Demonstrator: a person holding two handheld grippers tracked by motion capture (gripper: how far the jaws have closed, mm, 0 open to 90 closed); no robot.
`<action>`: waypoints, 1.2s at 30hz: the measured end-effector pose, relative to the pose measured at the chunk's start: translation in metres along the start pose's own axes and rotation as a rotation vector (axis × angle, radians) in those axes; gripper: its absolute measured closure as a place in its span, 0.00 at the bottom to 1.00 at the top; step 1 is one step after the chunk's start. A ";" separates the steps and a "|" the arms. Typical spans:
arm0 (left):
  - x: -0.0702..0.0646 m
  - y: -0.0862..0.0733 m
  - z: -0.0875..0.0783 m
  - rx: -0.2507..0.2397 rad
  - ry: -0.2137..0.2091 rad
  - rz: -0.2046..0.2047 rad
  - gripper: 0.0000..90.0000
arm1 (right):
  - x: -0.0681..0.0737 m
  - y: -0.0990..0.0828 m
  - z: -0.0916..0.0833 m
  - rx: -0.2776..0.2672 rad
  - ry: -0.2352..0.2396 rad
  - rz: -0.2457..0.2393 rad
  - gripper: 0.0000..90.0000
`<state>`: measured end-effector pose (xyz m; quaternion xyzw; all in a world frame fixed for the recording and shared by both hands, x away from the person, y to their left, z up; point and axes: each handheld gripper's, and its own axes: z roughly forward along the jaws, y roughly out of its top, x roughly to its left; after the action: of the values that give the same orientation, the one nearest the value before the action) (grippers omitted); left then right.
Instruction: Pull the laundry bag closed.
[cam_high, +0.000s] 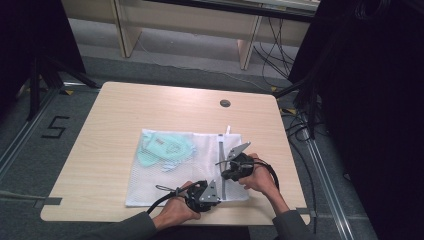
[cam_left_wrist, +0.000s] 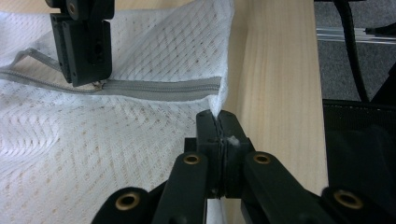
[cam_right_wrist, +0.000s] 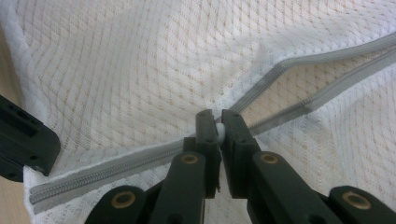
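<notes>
Mesh laundry bag (cam_high: 185, 167), white and limp, lies flat on the table (cam_high: 110, 130) with pale green cloth (cam_high: 162, 149) inside, on the side away from its grey zipper (cam_left_wrist: 159, 87). It looks light and floppy and would bunch if pulled unbraced. The left tongs (cam_left_wrist: 218, 122) are clamped on the bag's corner at the zipper's closed end; the right tongs (cam_right_wrist: 218, 122) pinch the white slider pull (cam_right_wrist: 218, 129) midway along the zipper. These seem the sound holds.
</notes>
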<state>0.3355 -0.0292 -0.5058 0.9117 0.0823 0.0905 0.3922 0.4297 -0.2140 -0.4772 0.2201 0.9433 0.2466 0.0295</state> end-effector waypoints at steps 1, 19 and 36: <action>0.000 0.000 0.000 0.002 0.000 0.003 0.99 | 0.000 0.000 0.001 0.003 0.000 -0.007 0.96; -0.003 0.002 -0.002 0.010 -0.009 0.018 0.99 | -0.012 0.003 0.002 -0.008 -0.033 -0.002 0.96; -0.005 0.002 -0.001 -0.035 -0.018 -0.041 0.99 | -0.023 0.009 0.006 -0.012 -0.048 -0.006 0.96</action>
<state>0.3301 -0.0310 -0.5041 0.9037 0.0956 0.0756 0.4104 0.4545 -0.2145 -0.4793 0.2230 0.9415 0.2471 0.0540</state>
